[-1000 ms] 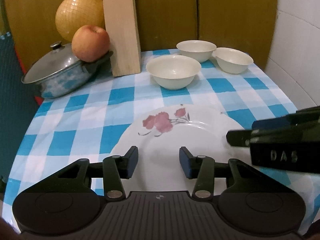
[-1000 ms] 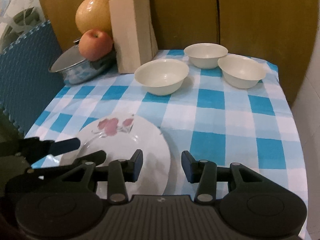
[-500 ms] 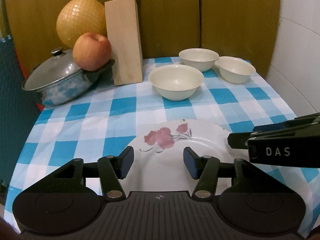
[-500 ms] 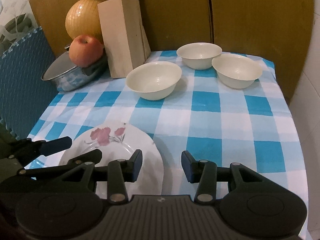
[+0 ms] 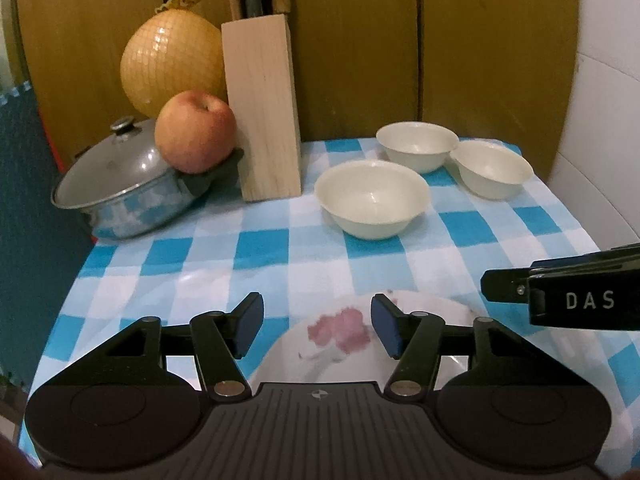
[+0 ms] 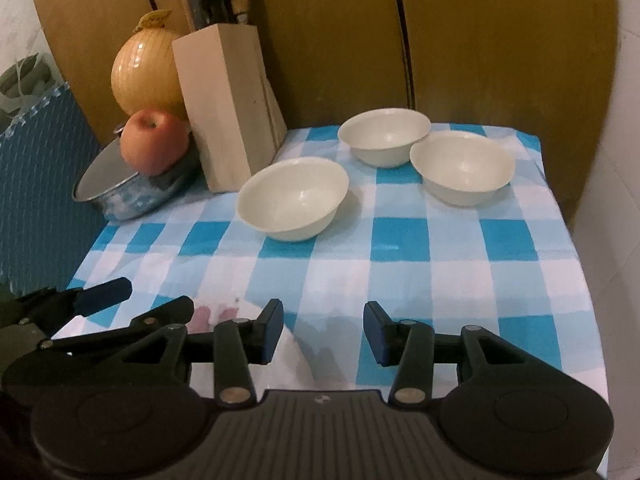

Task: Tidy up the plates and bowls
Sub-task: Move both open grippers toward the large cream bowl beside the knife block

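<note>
A white plate [image 5: 340, 332] with a pink flower print lies flat on the blue-checked cloth near the front. My left gripper [image 5: 318, 330] hovers over its far rim; its jaws are opening and nothing is gripped between the pads. In the right wrist view the plate [image 6: 206, 318] shows at lower left, partly hidden by both tools. My right gripper [image 6: 323, 332] stands open over bare cloth just right of the plate, holding nothing. Three cream bowls stand apart at the back: a nearer one [image 6: 294, 198] and two behind it [image 6: 384, 136] [image 6: 462, 166].
A wooden knife block [image 5: 262, 108] stands at the back left. Beside it are a lidded pot [image 5: 120, 184], an apple [image 5: 194, 132] resting on the pot's handle and a netted pomelo [image 5: 172, 66]. A wooden panel backs the table, with a blue mat [image 6: 36, 184] on the left.
Both grippers have drawn back and slightly up from the plate, which now sits lower in each view. The left jaws have spread wider. The right jaws keep the same gap.
</note>
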A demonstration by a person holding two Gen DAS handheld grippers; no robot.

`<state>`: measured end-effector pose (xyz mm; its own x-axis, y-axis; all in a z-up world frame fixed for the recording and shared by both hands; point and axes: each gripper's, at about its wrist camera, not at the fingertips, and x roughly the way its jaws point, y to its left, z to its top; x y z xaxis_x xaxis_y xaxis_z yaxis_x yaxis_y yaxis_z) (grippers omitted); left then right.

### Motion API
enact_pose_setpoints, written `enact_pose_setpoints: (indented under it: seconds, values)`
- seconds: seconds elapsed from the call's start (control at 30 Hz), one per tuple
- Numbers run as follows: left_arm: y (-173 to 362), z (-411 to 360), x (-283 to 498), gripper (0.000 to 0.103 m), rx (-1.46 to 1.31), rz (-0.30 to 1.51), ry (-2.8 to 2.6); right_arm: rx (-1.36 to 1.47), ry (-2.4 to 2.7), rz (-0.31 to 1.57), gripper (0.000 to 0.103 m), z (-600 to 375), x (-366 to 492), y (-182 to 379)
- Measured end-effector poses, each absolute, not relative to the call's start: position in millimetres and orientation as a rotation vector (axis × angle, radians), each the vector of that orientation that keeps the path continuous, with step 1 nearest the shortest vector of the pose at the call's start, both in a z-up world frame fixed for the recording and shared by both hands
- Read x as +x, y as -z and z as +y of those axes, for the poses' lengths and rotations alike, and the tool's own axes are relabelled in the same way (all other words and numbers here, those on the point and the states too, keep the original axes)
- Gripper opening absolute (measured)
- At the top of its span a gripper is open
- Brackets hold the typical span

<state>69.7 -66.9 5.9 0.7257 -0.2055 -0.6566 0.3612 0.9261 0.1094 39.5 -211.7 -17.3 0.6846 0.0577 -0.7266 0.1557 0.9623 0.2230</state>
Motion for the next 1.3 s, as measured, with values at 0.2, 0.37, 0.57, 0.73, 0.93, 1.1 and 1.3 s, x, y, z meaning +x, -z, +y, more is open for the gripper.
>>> enact_pose_setpoints:
  seconds: [0.2, 0.37, 0.57, 0.73, 0.93, 1.1, 1.3]
  values:
    - [-7, -71, 81, 0.069, 0.236, 0.688, 0.307, 0.274, 0.066, 0.805, 0.041, -215, 51, 14]
    - [-8, -77, 90, 0.07, 0.235, 0.686, 0.306, 0.262, 0.073, 0.792, 0.044, -215, 64, 12]
    - [-5, -83, 102, 0.071, 0.237, 0.69, 0.295, 0.273, 0.081, 0.781, 0.044, -219, 78, 11]
    - [-7, -88, 117, 0.073, 0.239, 0.684, 0.283, 0.27, 0.08, 0.763, 0.045, -222, 88, 8]
    - [-5, -87, 137, 0.073, 0.219, 0.694, 0.257, 0.291, 0.088, 0.757, 0.045, -229, 100, 10]
    - [-1, -89, 144, 0.073, 0.225, 0.703, 0.259, 0.287, 0.089, 0.753, 0.045, -231, 111, 12]
    - [1, -92, 152, 0.073, 0.219, 0.704, 0.263, 0.292, 0.109, 0.75, 0.045, -238, 128, 16]
